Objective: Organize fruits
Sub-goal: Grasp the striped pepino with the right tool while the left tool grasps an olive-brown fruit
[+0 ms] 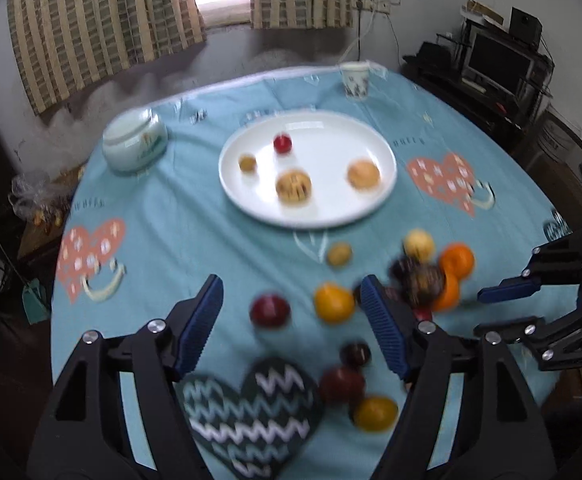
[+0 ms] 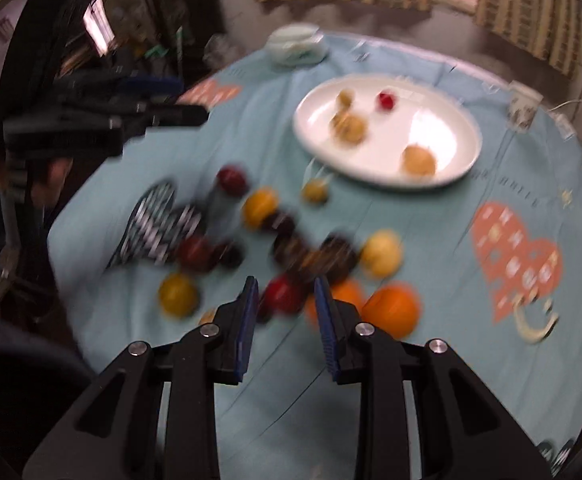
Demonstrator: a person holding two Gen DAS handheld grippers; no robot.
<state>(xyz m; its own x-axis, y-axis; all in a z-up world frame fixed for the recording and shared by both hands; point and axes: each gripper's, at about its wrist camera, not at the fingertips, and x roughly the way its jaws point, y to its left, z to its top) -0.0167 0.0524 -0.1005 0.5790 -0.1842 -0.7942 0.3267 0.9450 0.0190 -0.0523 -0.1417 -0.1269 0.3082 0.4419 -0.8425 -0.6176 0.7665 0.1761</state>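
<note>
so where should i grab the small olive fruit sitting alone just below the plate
Grip the small olive fruit across its middle, coming from above. It looks roundish, lies apart from the pile, and has bare cloth on all sides, so fingers likely fit either side.

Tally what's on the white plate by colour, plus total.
On the white plate:
Red fruit: 1
Olive-brown fruit: 1
Tan fruits: 2
Total: 4
</note>
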